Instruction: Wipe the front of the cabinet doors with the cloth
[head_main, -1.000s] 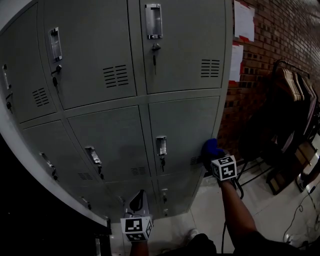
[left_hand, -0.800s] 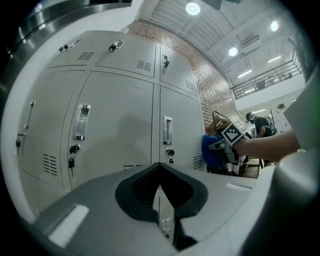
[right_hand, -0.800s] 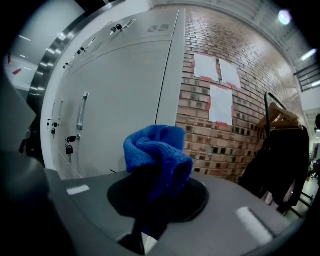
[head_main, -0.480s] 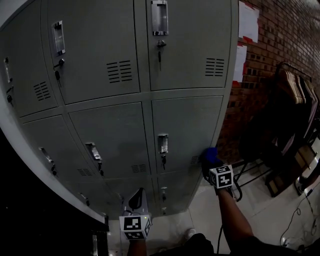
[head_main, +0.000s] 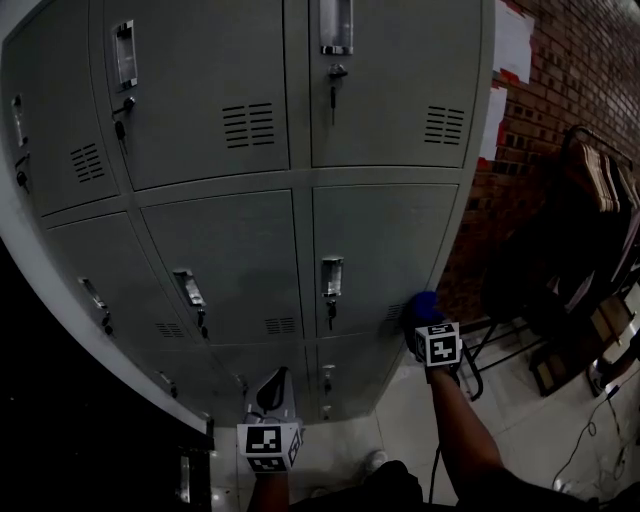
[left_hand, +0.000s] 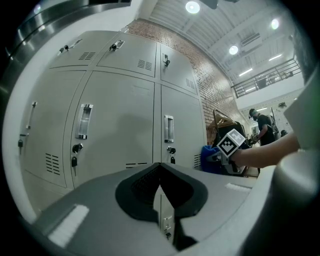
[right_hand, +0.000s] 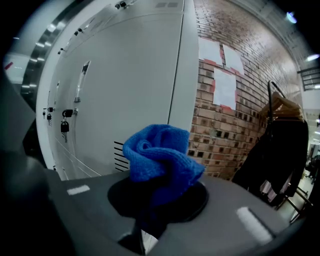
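Observation:
A grey metal locker cabinet (head_main: 250, 250) with several doors fills the head view. My right gripper (head_main: 425, 318) is shut on a bunched blue cloth (right_hand: 160, 155), held by the lower right corner of a middle-row door (head_main: 375, 260), near its vent slots. Whether the cloth touches the door I cannot tell. The blue cloth (head_main: 424, 305) shows above the marker cube. My left gripper (head_main: 275, 390) hangs low in front of the bottom doors, its jaws together and holding nothing. In the left gripper view the right gripper (left_hand: 220, 156) and cloth (left_hand: 210, 152) appear at the right.
A brick wall (head_main: 560, 90) with white paper sheets (head_main: 515, 40) stands right of the cabinet. A dark clothes rack with hangers (head_main: 590, 190) and a black frame (head_main: 500, 340) sit on the pale floor at the right. Keys hang from the door locks (head_main: 329, 308).
The right gripper with the cloth has slid a little down and left along the door's right edge. The head view has shifted slightly; the left gripper stays low.

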